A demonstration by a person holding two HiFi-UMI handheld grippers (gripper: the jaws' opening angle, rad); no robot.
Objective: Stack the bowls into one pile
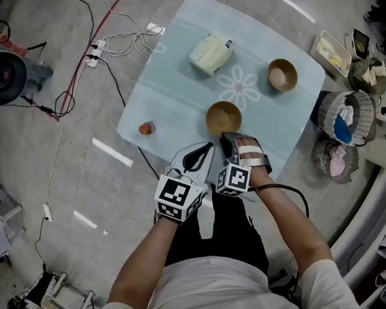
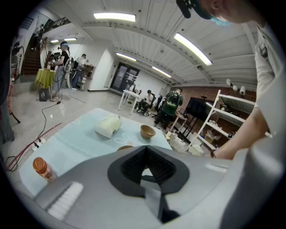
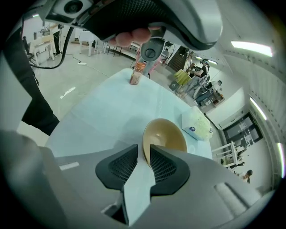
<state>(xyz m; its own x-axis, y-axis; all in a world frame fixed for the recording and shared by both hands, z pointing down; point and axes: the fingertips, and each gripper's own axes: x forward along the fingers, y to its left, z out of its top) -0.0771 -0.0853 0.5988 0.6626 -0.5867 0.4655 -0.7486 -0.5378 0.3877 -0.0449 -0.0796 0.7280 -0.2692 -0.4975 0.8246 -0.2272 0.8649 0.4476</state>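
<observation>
On the pale blue tablecloth (image 1: 173, 94) stand two round brown bowls, well apart, both upright. The near brown bowl (image 1: 223, 117) is empty; the far brown bowl (image 1: 283, 75) is near the cloth's right edge. The right gripper (image 3: 144, 157) has its jaws only a little apart, astride the near bowl's rim, with one pad touching it. The left gripper (image 2: 145, 153) has its jaws together and holds nothing.
</observation>
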